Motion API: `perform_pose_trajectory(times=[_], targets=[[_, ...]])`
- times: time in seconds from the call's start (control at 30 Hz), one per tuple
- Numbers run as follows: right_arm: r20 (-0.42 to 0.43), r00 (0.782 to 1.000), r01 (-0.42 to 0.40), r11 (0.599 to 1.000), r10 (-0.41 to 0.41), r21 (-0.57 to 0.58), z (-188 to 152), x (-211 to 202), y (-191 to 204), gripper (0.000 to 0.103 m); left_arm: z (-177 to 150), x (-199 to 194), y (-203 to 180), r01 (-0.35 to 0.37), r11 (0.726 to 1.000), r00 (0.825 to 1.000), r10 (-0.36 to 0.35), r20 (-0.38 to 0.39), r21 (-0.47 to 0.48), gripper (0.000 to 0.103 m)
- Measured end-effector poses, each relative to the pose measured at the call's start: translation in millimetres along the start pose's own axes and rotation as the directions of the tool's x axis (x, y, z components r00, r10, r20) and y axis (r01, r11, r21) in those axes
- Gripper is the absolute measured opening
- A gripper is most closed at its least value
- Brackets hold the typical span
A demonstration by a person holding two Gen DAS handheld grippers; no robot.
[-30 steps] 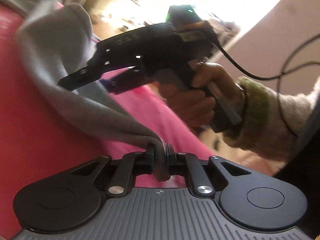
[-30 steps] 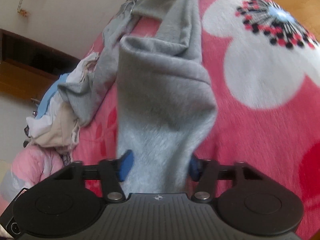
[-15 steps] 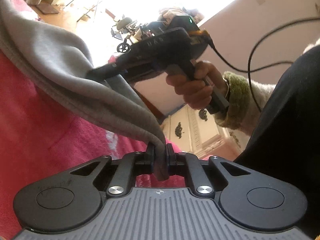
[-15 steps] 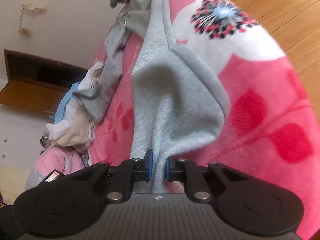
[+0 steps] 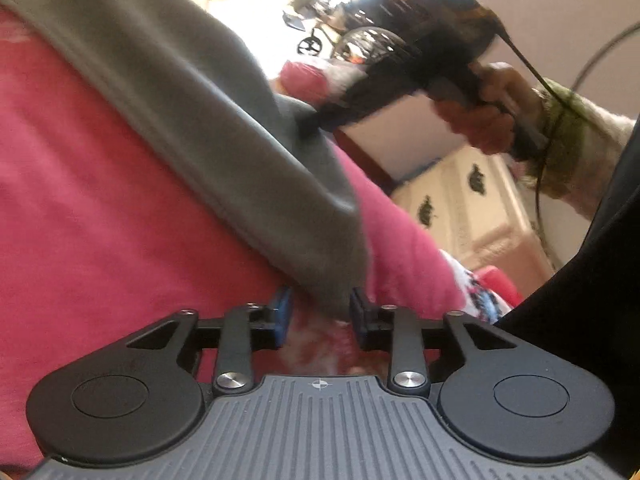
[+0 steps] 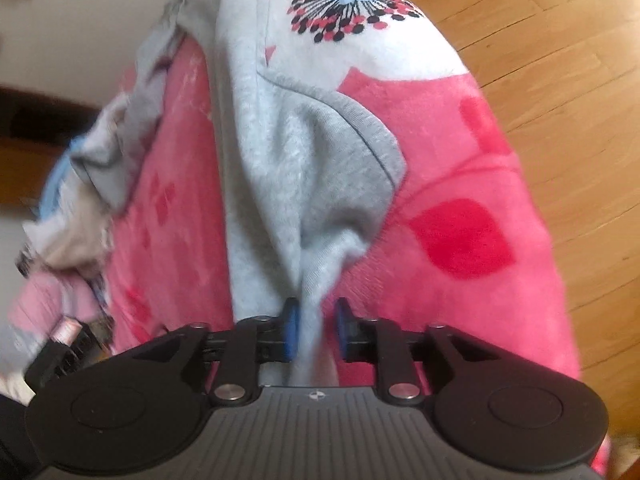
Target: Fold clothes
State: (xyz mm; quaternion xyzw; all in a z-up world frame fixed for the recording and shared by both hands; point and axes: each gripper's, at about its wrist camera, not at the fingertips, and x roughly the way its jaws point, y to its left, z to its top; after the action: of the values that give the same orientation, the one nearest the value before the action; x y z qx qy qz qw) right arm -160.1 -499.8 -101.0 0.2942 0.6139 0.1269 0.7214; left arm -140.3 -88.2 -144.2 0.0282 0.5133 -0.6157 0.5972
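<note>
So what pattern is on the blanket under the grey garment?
Pink blanket with a big white flower and red leaves; clearest in the right wrist view.

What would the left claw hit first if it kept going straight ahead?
Most likely the grey garment: its edge already sits between the open left claw fingers, with the pink blanket just beneath. Depth is unclear.

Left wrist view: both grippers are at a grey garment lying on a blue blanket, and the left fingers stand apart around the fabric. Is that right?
Not quite: the blanket is pink, not blue, as the left wrist view shows; the right wrist view adds its flower print. The rest holds: the grey garment lies on it, and the left gripper has its fingers apart around the fabric, with the right gripper at the garment too.
</note>
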Motion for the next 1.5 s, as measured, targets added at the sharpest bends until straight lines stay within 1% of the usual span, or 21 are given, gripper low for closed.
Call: perform_pose_trajectory(times=[0.13, 0.2, 0.27, 0.33, 0.4, 0.47, 0.5, 0.6, 0.67, 0.73, 0.8, 0.9, 0.93, 1.03, 1.1, 1.17, 1.2, 1.23, 1.3, 1.37, 1.5], targets=[[0.011, 0.996, 0.095, 0.993, -0.094, -0.073, -1.0, -25.5, 1.7, 0.041, 2.3, -41.5, 32.6, -0.072, 0.993, 0.996, 0.077, 0.047, -0.092, 0.035], [0.076, 0.989, 0.134, 0.988, -0.128, -0.079, 5.0, -41.3, 2.1, 0.041, 10.5, -62.4, 49.1, -0.142, 0.984, 0.986, 0.150, 0.075, -0.103, 0.035], [0.173, 0.973, 0.161, 0.986, -0.150, -0.050, 16.6, -55.7, 0.4, 0.041, 22.3, -83.3, 65.1, -0.230, 0.968, 0.965, 0.240, 0.107, -0.101, 0.036], [0.263, 0.951, 0.176, 0.984, -0.164, -0.023, 28.5, -65.6, 1.8, 0.041, 31.4, -103.4, 77.9, -0.328, 0.936, 0.927, 0.345, 0.149, -0.129, 0.036], [0.335, 0.931, 0.171, 0.985, -0.148, -0.039, 39.8, -65.0, 13.4, 0.041, 39.7, -123.3, 94.6, -0.408, 0.889, 0.875, 0.446, 0.191, -0.206, 0.036], [0.368, 0.925, 0.162, 0.976, -0.099, -0.145, 47.2, -51.7, 42.6, 0.041, 44.8, -141.9, 114.6, -0.451, 0.837, 0.820, 0.526, 0.226, -0.311, 0.037], [0.375, 0.924, 0.167, 0.962, -0.076, -0.217, 48.4, -41.0, 61.7, 0.041, 48.6, -142.9, 117.9, -0.456, 0.819, 0.799, 0.549, 0.244, -0.347, 0.038], [0.356, 0.933, 0.206, 0.875, -0.041, -0.439, 43.2, 3.5, 122.2, 0.041, 57.0, -146.0, 134.8, -0.453, 0.771, 0.743, 0.604, 0.288, -0.448, 0.038], [0.330, 0.941, 0.255, 0.792, -0.072, -0.554, 37.9, 39.9, 154.4, 0.039, 69.5, -141.4, 147.2, -0.414, 0.763, 0.730, 0.604, 0.320, -0.497, 0.038], [0.334, 0.930, 0.341, 0.704, -0.154, -0.623, 32.3, 78.1, 176.6, 0.037, 84.6, -132.2, 158.1, -0.372, 0.757, 0.719, 0.601, 0.348, -0.537, 0.038], [0.391, 0.890, 0.448, 0.619, -0.236, -0.646, 26.7, 101.6, 179.8, 0.037, 101.6, -120.5, 167.7, -0.347, 0.754, 0.719, 0.595, 0.358, -0.558, 0.039], [0.488, 0.805, 0.593, 0.470, -0.337, -0.654, 18.2, 134.1, 181.1, 0.037, 126.4, -105.1, 181.9, -0.330, 0.752, 0.728, 0.588, 0.352, -0.571, 0.047], [0.505, 0.791, 0.611, 0.451, -0.345, -0.650, 15.7, 137.9, 180.7, 0.037, 134.7, -99.9, 186.6, -0.325, 0.751, 0.731, 0.585, 0.351, -0.575, 0.048], [0.519, 0.781, 0.625, 0.457, -0.348, -0.633, 10.7, 138.6, 178.9, 0.032, 159.3, -84.6, 200.5, -0.308, 0.748, 0.740, 0.577, 0.346, -0.588, 0.048], [0.518, 0.782, 0.623, 0.470, -0.348, -0.625, 10.5, 138.5, 177.1, 0.027, 171.7, -77.6, 202.3, -0.309, 0.752, 0.732, 0.579, 0.360, -0.582, 0.048], [0.517, 0.780, 0.625, 0.478, -0.352, -0.617, 12.5, 139.1, 175.2, 0.018, 181.1, -71.8, 204.4, -0.333, 0.743, 0.723, 0.596, 0.349, -0.580, 0.045], [0.520, 0.778, 0.628, 0.476, -0.354, -0.616, 13.3, 139.0, 176.0, 0.013, 185.6, -68.8, 205.1, -0.346, 0.738, 0.717, 0.606, 0.344, -0.579, 0.042], [0.522, 0.775, 0.631, 0.473, -0.356, -0.615, 14.1, 138.6, 177.4, 0.007, 188.2, -64.7, 200.7, -0.374, 0.726, 0.703, 0.628, 0.334, -0.577, 0.034], [0.523, 0.775, 0.631, 0.477, -0.355, -0.612, 15.1, 136.1, 177.4, 0.004, 188.8, -62.7, 192.2, -0.419, 0.710, 0.677, 0.660, 0.327, -0.565, 0.018], [0.515, 0.787, 0.616, 0.498, -0.340, -0.610, 15.6, 126.5, 177.6, 0.004, 186.5, -64.4, 184.5, -0.441, 0.699, 0.655, 0.679, 0.330, -0.562, 0.005], [0.479, 0.847, 0.510, 0.609, -0.231, -0.608, 23.3, 86.6, 181.6, 0.004, 175.9, -84.7, 166.4, -0.448, 0.687, 0.616, 0.701, 0.359, -0.572, 0.003]])
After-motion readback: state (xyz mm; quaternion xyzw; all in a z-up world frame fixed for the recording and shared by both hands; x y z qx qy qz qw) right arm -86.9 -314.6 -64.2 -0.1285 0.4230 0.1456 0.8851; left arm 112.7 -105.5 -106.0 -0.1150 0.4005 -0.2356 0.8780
